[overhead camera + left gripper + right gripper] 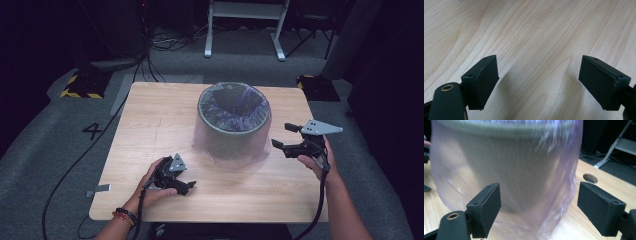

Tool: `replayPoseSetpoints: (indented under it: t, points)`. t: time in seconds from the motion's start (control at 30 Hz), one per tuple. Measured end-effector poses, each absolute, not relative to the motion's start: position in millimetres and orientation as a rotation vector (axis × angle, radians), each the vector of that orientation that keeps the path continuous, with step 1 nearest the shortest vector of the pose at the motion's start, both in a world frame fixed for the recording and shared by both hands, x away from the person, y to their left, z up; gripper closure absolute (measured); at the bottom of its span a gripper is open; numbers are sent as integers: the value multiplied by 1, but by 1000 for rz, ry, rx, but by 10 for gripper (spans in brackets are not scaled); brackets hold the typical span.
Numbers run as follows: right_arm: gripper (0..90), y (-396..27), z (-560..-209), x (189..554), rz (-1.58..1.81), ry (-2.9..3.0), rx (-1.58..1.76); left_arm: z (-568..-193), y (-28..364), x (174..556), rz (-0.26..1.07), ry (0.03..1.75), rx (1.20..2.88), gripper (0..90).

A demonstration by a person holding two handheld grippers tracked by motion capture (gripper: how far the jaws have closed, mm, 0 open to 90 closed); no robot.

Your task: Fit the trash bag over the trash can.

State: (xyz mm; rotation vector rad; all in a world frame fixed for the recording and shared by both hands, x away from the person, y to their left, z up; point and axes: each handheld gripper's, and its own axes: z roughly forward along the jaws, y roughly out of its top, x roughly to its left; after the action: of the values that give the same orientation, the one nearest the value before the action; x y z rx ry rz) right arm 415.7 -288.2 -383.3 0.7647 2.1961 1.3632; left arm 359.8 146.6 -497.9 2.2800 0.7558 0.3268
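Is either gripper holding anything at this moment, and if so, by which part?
Nothing is held. The left gripper has open jaws over bare table; the right gripper has open jaws facing the bag-lined bin, not gripping it.

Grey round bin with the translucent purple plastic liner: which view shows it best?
High view: the grey round bin shows whole, rim and liner included. The right gripper view has its lined side wall close and blurred. The left gripper view looks at bare wooden tabletop.

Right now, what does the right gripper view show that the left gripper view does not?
Right gripper view: the bin wrapped in a thin purple bag, close before the open right hand-held gripper, and a round hole in the table. Left gripper view: bare wood between the open left hand-held gripper jaws. Both share the light wooden table and two black jaws apart.
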Motion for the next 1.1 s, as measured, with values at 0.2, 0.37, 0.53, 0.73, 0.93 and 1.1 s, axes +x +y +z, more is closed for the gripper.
replayPoseSetpoints:
  t: [0.2,0.37,0.53,0.73,0.93,1.1]
  points:
    - [191,-278,-363,419,1338,2184,717,-500,152,358,306,778,2276,157]
    - [189,-275,-345,422,1367,2161,699,-502,154,357,311,777,2256,153]
    - [175,-268,-330,427,1368,2156,688,-504,156,357,312,771,2244,147]
    - [167,-259,-319,434,1408,2162,656,-504,156,357,306,763,2246,146]
    - [166,-248,-307,442,1404,2165,653,-504,156,357,304,760,2246,143]
    - [163,-234,-301,452,1347,2197,647,-504,156,357,304,760,2247,143]
